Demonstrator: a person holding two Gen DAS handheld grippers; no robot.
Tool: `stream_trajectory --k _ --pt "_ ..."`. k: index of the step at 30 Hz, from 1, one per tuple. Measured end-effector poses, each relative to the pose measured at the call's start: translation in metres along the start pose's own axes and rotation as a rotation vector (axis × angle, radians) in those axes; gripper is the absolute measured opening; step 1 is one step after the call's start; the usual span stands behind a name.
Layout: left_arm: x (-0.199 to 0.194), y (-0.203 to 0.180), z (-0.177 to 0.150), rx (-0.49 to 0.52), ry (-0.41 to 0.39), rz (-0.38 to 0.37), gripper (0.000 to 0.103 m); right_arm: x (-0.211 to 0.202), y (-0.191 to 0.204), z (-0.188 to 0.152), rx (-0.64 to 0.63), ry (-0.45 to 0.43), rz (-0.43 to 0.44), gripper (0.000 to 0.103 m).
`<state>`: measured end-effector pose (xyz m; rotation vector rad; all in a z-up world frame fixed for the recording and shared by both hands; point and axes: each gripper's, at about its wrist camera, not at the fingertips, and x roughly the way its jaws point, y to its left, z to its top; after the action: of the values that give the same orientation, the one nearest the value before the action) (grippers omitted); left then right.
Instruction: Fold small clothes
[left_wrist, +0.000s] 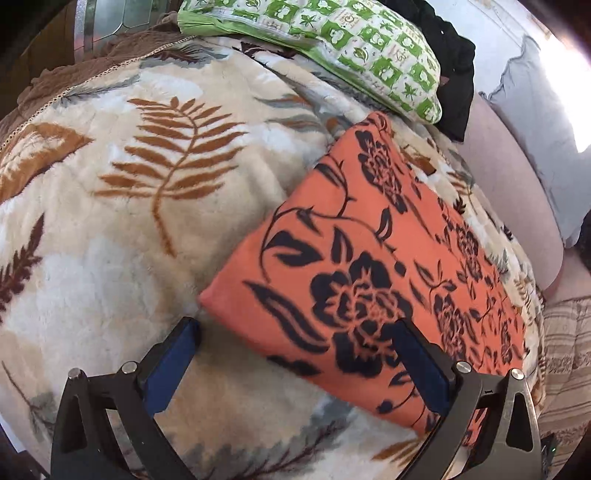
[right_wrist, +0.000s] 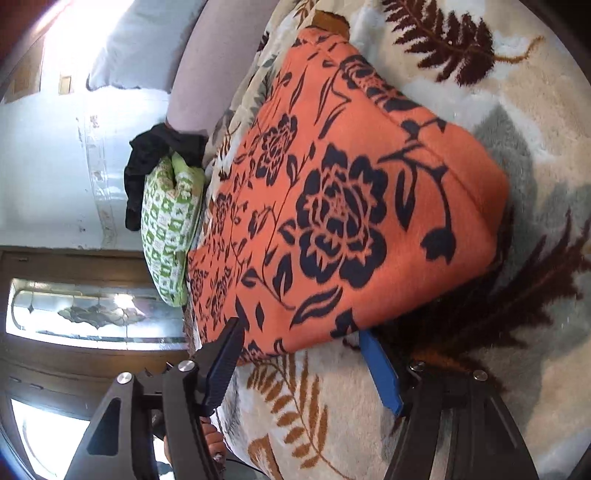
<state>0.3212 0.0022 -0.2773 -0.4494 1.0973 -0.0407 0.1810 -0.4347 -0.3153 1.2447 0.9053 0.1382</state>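
Observation:
A folded orange cloth with black flowers (left_wrist: 369, 236) lies flat on a cream fleece blanket with fern leaves (left_wrist: 110, 229). My left gripper (left_wrist: 295, 332) hovers open over the cloth's near corner, one finger above the blanket and the other above the cloth. In the right wrist view the same orange cloth (right_wrist: 332, 206) fills the middle. My right gripper (right_wrist: 299, 334) is open at its near edge. The edge lies between the two fingers, and the pads do not press on it. The view is rolled on its side.
A green-and-white patterned pillow (left_wrist: 354, 48) and a black garment (left_wrist: 458, 74) lie at the blanket's far end. A mauve padded edge (left_wrist: 509, 192) and a pale cushion (left_wrist: 535, 122) run along the right. A door with leaded glass (right_wrist: 96, 310) stands beyond.

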Motion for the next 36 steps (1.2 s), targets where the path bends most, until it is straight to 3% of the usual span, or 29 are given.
stream_trajectory --k 3,5,7,11,16,17,18,19,21,23,26,30,33,35,36 --pt "-0.002 -0.006 0.002 -0.011 -0.059 -0.041 0.097 -0.001 -0.002 0.008 0.010 -0.036 0.016 0.068" --pt "-0.004 -0.015 0.002 0.007 -0.086 -0.060 0.085 -0.004 -0.003 0.014 0.023 -0.079 0.027 0.068" --pt "-0.006 -0.020 0.002 0.014 -0.116 -0.070 0.085 -0.009 -0.004 0.021 0.029 -0.131 0.027 0.068" --pt "0.005 -0.026 0.000 0.043 -0.103 -0.011 0.085 -0.010 -0.009 0.030 0.061 -0.189 0.028 0.068" --pt "0.008 -0.023 0.000 0.044 -0.110 -0.016 0.085 -0.006 0.001 0.036 -0.012 -0.229 -0.019 0.068" --pt "0.008 -0.020 0.001 0.023 -0.116 -0.031 0.076 -0.006 0.003 0.038 -0.023 -0.234 -0.041 0.060" --pt "0.006 -0.017 0.002 0.003 -0.126 -0.033 0.064 -0.006 0.004 0.039 -0.041 -0.239 -0.074 0.033" --pt "0.004 -0.012 0.003 -0.021 -0.142 -0.021 0.038 -0.006 0.004 0.041 -0.047 -0.240 -0.093 0.022" --pt "0.002 -0.003 0.005 -0.070 -0.149 -0.065 0.029 -0.010 0.005 0.041 -0.046 -0.256 -0.084 0.019" --pt "-0.002 0.000 0.004 -0.095 -0.158 -0.101 0.024 -0.017 0.019 0.039 -0.133 -0.291 -0.125 0.018" --pt "-0.013 -0.009 -0.005 -0.056 -0.170 -0.085 0.022 -0.030 0.039 0.033 -0.245 -0.353 -0.160 0.017" --pt "-0.025 -0.018 -0.027 -0.021 -0.141 -0.094 0.022 -0.047 0.036 0.038 -0.238 -0.408 -0.200 0.017" --pt "-0.017 -0.017 -0.032 -0.020 -0.117 -0.045 0.032 -0.042 0.020 0.049 -0.163 -0.357 -0.236 0.017" --pt "-0.007 -0.009 -0.027 -0.038 -0.080 -0.047 0.045 -0.039 -0.001 0.055 -0.020 -0.282 -0.207 0.022" --pt "-0.006 -0.002 -0.025 -0.069 -0.069 -0.071 0.045 -0.042 -0.010 0.058 0.053 -0.263 -0.170 0.028"
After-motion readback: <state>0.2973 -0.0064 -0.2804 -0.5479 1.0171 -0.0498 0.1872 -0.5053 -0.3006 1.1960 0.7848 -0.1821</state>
